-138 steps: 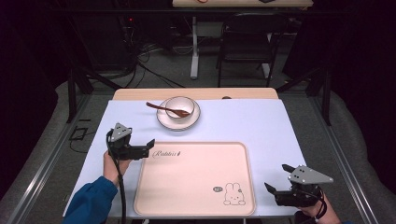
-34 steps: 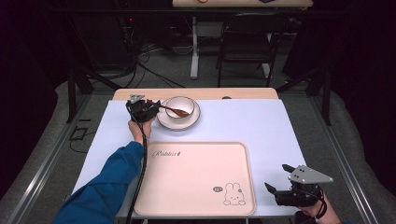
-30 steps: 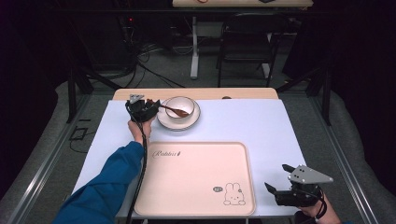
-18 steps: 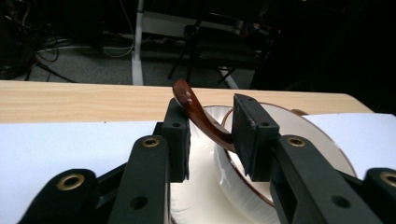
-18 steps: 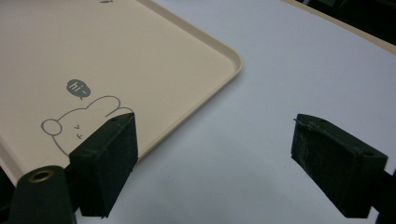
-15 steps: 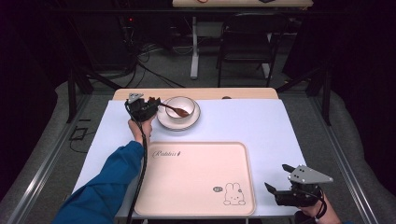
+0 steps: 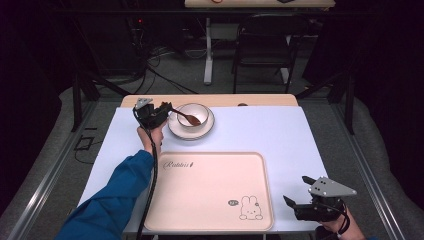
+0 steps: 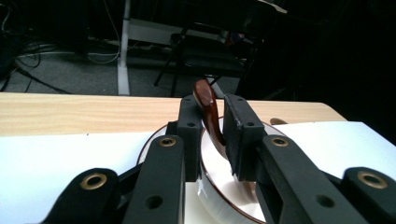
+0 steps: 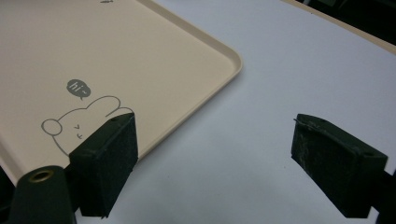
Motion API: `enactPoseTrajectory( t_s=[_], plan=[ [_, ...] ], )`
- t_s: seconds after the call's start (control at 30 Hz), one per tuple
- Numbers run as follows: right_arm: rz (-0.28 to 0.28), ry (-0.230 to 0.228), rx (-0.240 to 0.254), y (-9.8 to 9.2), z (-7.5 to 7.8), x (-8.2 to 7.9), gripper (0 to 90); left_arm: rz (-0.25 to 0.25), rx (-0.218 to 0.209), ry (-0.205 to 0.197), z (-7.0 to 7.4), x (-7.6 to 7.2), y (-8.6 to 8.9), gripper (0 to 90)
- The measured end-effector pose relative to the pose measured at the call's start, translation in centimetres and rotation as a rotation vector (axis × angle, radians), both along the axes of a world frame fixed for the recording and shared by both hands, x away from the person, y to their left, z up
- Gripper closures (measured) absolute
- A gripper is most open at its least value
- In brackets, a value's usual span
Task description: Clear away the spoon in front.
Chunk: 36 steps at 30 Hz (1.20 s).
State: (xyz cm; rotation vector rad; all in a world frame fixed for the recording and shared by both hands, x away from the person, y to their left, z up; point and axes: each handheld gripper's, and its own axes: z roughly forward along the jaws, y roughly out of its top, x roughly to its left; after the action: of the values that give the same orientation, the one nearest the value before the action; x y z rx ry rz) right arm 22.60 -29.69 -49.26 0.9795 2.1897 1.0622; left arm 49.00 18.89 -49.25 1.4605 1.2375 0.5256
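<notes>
Brown spoon (image 8: 208,114) — clamped by left gripper (image 8: 212,135) — over bowl (image 8: 219,182).

Glossy brown spoon (image 8: 208,113), glazed bowl (image 7: 192,114), matt plastic tray (image 7: 210,190)

Dark room beyond the white-topped table (image 7: 260,131): grey floor (image 7: 175,75) strewn with cables (image 7: 160,52), a black chair (image 7: 262,45), a desk (image 7: 260,4) behind.
</notes>
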Motion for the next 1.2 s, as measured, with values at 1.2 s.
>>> enactPoseTrajectory(
  t_s=[1.2],
  plan=[
    [0.001,-0.001,0.002,0.0,0.0,0.0,14.0,-0.067,0.062,-0.065,4.2,-1.3,0.3,84.1]
  ],
)
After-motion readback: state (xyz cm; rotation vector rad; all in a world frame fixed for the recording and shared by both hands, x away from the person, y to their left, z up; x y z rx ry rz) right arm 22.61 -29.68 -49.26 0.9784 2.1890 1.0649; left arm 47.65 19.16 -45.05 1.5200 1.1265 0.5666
